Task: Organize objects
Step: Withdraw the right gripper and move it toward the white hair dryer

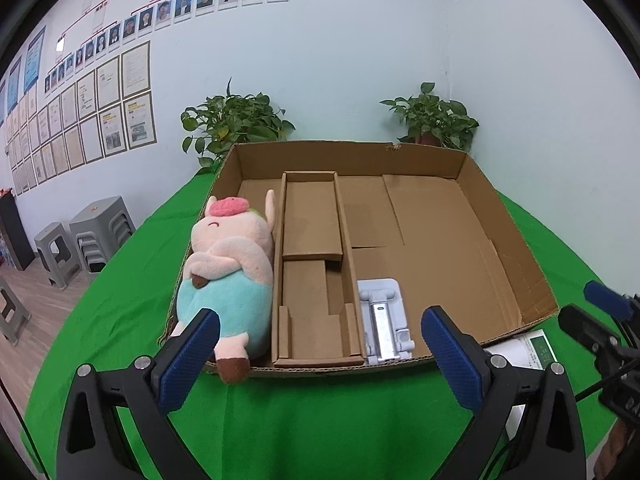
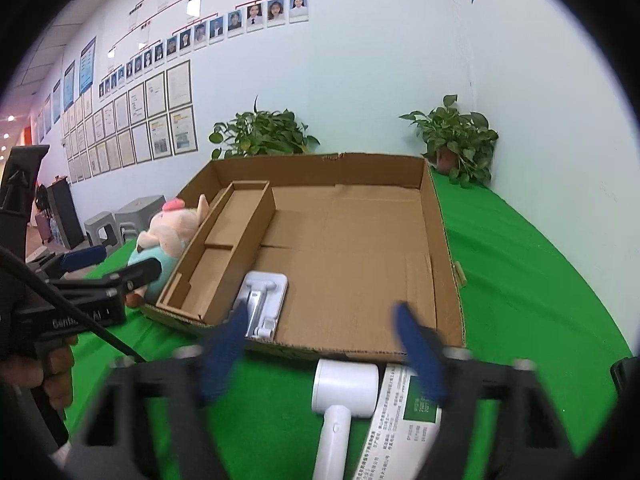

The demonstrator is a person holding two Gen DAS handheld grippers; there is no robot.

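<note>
Two items already in the shallow brown cardboard box: pink-and-teal plush pig in the left compartment, grey folding stand beside the divider. Still outside, only in the right view: white hair dryer and printed white-green carton. Left gripper and right gripper both spread wide, empty.

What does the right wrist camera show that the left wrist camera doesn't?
Only the right wrist view shows the white hair dryer lying on the green cloth before the open right hand-held gripper, beside a printed box. Only the left wrist view shows the plush pig whole, between the left hand-held gripper's open fingers. Both show the cardboard tray, its divider insert and the white stand.
</note>
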